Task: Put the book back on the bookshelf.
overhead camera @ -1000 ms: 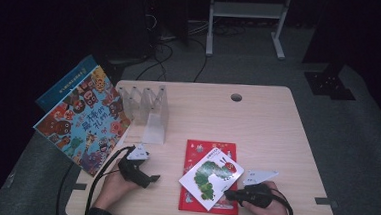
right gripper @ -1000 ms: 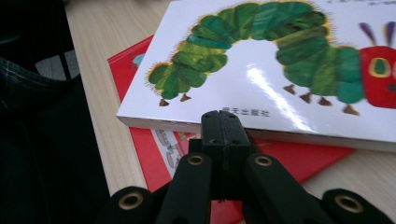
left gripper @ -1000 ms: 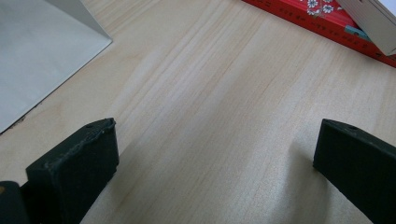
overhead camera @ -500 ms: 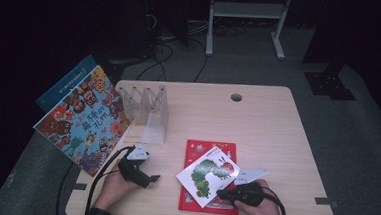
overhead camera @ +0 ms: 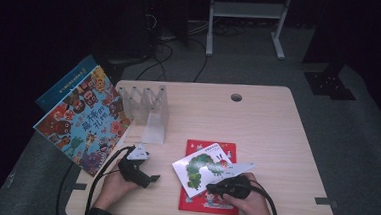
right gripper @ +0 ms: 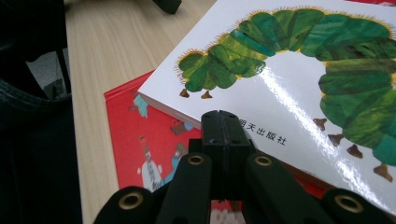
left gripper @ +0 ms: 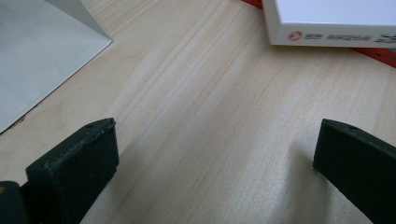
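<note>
A white picture book with a green caterpillar (overhead camera: pixel 200 167) (right gripper: pixel 299 70) lies askew on top of a red book (overhead camera: pixel 226 151) (right gripper: pixel 140 140) near the table's front edge. My right gripper (overhead camera: pixel 212 186) (right gripper: pixel 223 122) is shut, its two jaws pressed together with nothing between them, and its tip sits against the near edge of the white book. My left gripper (overhead camera: pixel 146 177) (left gripper: pixel 215 154) rests on bare wood to the left of the books, open wide and empty. A corner of the white book (left gripper: pixel 327 23) lies just beyond it in the left gripper view.
A clear plastic book rack (overhead camera: pixel 146 107) (left gripper: pixel 37 56) stands at the back left of the table (overhead camera: pixel 257 126). A large colourful picture book (overhead camera: pixel 82 121) leans over the table's left edge, with a blue one (overhead camera: pixel 67 82) behind it. A cable hole (overhead camera: pixel 236 97) is at the far edge.
My right gripper has moved left along the front of the table, and the white caterpillar book has slid left with it over the red book. The left gripper has stayed put.
</note>
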Motion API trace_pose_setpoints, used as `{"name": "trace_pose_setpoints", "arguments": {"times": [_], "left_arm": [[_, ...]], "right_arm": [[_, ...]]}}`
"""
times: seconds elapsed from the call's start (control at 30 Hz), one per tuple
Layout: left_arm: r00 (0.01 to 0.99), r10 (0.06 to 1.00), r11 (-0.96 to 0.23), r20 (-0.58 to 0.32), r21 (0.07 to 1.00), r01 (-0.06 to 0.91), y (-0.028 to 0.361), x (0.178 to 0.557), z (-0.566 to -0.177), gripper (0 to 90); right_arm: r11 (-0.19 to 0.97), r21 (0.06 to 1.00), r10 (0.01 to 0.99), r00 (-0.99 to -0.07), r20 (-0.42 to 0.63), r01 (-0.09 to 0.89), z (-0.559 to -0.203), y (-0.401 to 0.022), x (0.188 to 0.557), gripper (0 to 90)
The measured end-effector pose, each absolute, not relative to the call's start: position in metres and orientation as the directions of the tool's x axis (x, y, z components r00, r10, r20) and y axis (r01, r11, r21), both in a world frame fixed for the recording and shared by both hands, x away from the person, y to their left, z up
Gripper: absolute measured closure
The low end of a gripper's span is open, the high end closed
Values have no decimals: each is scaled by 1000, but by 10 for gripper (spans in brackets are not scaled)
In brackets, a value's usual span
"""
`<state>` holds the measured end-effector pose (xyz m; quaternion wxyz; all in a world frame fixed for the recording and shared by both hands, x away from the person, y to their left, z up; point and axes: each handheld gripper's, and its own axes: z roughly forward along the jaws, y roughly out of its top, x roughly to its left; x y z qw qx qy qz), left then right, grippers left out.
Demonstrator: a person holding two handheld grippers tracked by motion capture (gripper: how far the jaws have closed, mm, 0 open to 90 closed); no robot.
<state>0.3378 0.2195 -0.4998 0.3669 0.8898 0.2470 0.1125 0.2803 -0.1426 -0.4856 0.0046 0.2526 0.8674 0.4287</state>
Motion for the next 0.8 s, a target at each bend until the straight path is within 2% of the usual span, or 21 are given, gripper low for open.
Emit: {"name": "trace_pose_setpoints", "arguments": {"times": [0.47, 0.67, 0.8], "left_arm": [[850, 526, -606, 18, 710, 360, 218, 338, -500, 0], [852, 523, -633, 24, 680, 370, 213, 340, -495, 0], [861, 508, -627, -3, 685, 372, 204, 344, -486, 0]], "right_arm": [[510, 751, 453, -873, 179, 419, -485, -119, 301, 897], [518, 748, 460, -873, 165, 414, -486, -120, 300, 896], [517, 746, 463, -870, 169, 420, -486, -121, 299, 896]]}}
